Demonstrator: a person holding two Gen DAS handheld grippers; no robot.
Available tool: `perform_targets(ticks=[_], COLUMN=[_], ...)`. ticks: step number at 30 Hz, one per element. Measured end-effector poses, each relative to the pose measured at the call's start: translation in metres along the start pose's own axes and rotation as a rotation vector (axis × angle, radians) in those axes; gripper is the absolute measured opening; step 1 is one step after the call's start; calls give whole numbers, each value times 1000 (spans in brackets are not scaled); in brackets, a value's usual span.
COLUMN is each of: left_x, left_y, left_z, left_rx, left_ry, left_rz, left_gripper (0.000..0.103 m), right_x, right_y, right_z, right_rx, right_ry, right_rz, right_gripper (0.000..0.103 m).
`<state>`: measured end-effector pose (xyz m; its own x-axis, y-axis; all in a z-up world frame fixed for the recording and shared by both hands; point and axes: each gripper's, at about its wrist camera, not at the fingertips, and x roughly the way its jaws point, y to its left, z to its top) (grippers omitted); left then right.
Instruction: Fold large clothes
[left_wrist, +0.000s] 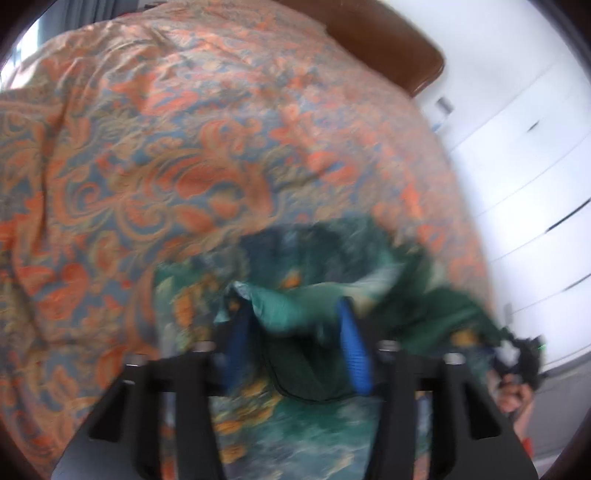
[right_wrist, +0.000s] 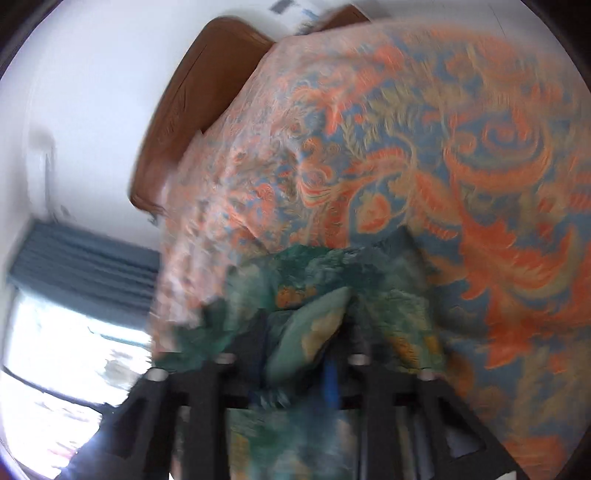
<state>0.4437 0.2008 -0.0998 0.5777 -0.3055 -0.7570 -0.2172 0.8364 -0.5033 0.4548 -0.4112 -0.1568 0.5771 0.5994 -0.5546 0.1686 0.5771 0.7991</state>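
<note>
A large green garment (left_wrist: 303, 317) with orange and yellow print hangs over the bed. My left gripper (left_wrist: 295, 325) has its blue fingers (left_wrist: 352, 343) apart, with a bunched fold of the green cloth between them. The garment stretches right to my other gripper (left_wrist: 524, 354), held by a hand. In the right wrist view my right gripper (right_wrist: 306, 347) is shut on a fold of the same garment (right_wrist: 314, 325), which drapes below the jaws. Both views are blurred.
An orange, blue and gold patterned bedspread (left_wrist: 177, 155) covers the bed and fills both views (right_wrist: 424, 155). A brown headboard (left_wrist: 388, 48) stands at the far end. White cabinet doors (left_wrist: 524, 177) are to the right. A window with a blue curtain (right_wrist: 85, 269) is on the left.
</note>
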Motion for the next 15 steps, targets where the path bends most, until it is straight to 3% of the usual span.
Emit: perform_targets(ticks=[1,3,5,7,11,12,15], left_x=[-9,-32,-49,-53,-26,-15,18], left_y=[0,-2,-1,1,14,17,17], left_z=[3,9,9,5,-19,-24,-33], left_rx=[-7,-5,30,71,174,180,197], left_ry=[-29,-100,-120,-106,25,59,110], left_rz=[-16,-51,-74,-58,45,64,139], left_gripper=[86,93,94,95,95,95,95], right_x=[0,-8,-24,-38,-43,-35,-12], right_y=[-5,-6,-1,11,46,52,58], right_z=[3,8,15,22,13,5,-14], right_rx=[52,118,138,79,-268,-352,-472], right_ry=[-6,-36,-83,-103,-61,-18,74], right_rz=[61,152,209,197,-169,-229,-301], right_gripper=[61,79,81,81,81,81,81])
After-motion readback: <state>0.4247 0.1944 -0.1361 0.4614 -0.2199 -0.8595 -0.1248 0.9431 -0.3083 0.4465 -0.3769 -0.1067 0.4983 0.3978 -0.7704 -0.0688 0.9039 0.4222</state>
